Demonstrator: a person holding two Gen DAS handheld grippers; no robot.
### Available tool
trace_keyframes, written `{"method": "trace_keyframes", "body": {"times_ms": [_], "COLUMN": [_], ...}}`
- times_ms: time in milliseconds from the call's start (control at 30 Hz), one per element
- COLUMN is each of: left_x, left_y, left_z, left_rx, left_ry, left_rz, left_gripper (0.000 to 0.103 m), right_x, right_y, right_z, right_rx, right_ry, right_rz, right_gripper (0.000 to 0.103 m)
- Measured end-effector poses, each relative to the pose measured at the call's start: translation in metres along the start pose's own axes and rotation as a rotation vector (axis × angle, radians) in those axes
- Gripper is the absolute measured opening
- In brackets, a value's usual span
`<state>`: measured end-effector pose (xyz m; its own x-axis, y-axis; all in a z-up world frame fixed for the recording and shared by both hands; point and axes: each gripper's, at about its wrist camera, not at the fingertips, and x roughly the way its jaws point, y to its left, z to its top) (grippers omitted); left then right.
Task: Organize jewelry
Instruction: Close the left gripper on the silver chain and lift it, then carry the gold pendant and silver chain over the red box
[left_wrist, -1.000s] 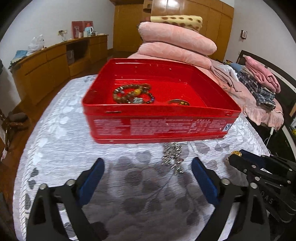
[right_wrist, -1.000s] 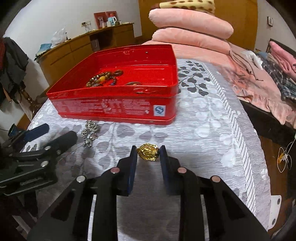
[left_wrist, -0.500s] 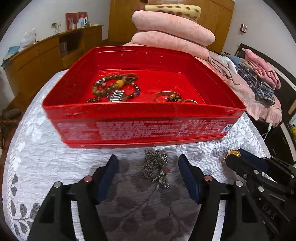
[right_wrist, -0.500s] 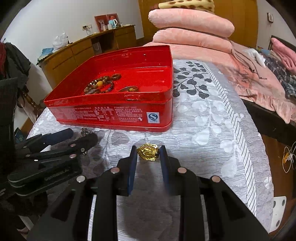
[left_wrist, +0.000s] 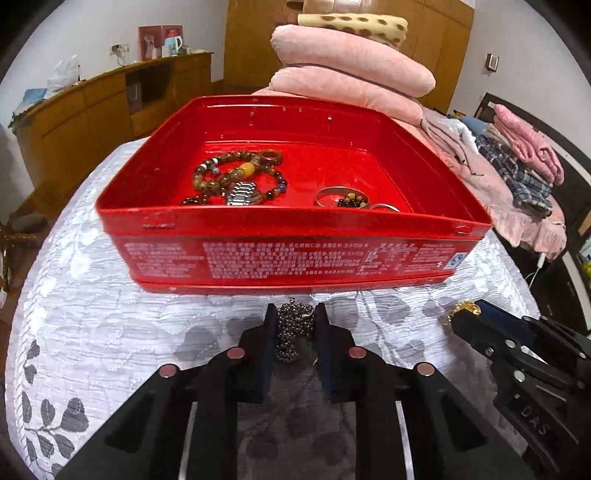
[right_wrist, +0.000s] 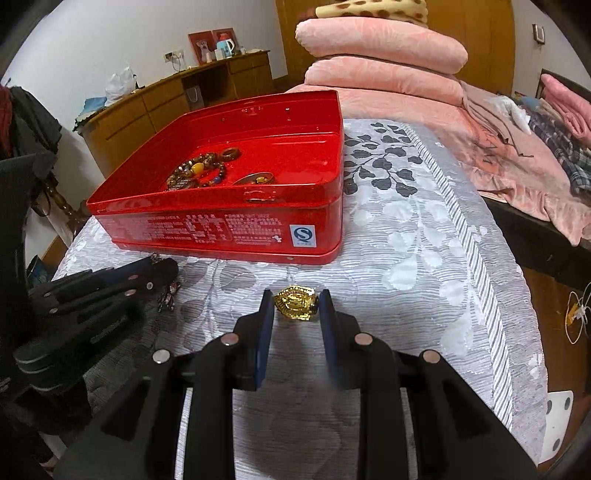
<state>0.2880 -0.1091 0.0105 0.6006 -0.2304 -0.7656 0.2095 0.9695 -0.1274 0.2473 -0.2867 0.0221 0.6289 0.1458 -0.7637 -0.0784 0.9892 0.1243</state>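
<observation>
The left tool (left_wrist: 291, 325), its jaws closing, has a small heap of silver bead chain (left_wrist: 290, 332) between its blue pads; whether the pads already bite cannot be told for certain, though they stand hard against the heap on both sides. The right tool (right_wrist: 295, 306) is clamped on a gold ring (right_wrist: 295, 304), held between its pads just above the leaf-patterned white cover (right_wrist: 406, 240).

Both pieces lie on the near side of the red tin (left_wrist: 295, 254), which sits on the cover straight ahead of the two tools. The chain rests just short of the tin's near wall, its heap running lengthways away from the left tool and toward the tin, so the coming move looks like a short lift up and forward over the rim. The left tool is the nearer of the two to the wall; the right one stands a little further back, toward the tin's right corner.

Inside the tin already lie a string of brown and amber beads (left_wrist: 236, 177) and, apart to the right, a silver bangle (left_wrist: 341, 195). Folded pink quilts (left_wrist: 351, 74) are stacked behind.
</observation>
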Motion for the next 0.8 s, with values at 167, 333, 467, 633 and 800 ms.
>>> {"method": "trace_keyframes", "body": {"times_ms": [167, 333, 467, 633, 800], "left_x": [-0.016, -0.028, -0.033, -0.041, -0.049], "left_y": [0.009, 0.015, 0.019, 0.025, 0.027], "left_z": [-0.007, -0.011, -0.016, -0.018, -0.018], "left_rx": [-0.008, -0.003, -0.008, -0.013, -0.008], "left_ry": [-0.025, -0.041, -0.046, -0.057, -0.077], "left_rz": [-0.001, 0.011, 0.011, 0.010, 0.009], "left_gripper": [0.020, 0.020, 0.020, 0.020, 0.020], "right_x": [-0.006, -0.011, -0.015, -0.021, -0.026], "right_y": [0.007, 0.021, 0.033, 0.042, 0.047], "right_z": [0.000, 0.000, -0.002, -0.005, -0.004], "right_rx": [-0.011, -0.037, -0.057, -0.070, -0.072], "right_ry": [-0.012, -0.014, -0.010, -0.010, -0.019], "right_rz": [0.002, 0.013, 0.021, 0.025, 0.021], "right_gripper": [0.024, 0.024, 0.024, 0.024, 0.024]}}
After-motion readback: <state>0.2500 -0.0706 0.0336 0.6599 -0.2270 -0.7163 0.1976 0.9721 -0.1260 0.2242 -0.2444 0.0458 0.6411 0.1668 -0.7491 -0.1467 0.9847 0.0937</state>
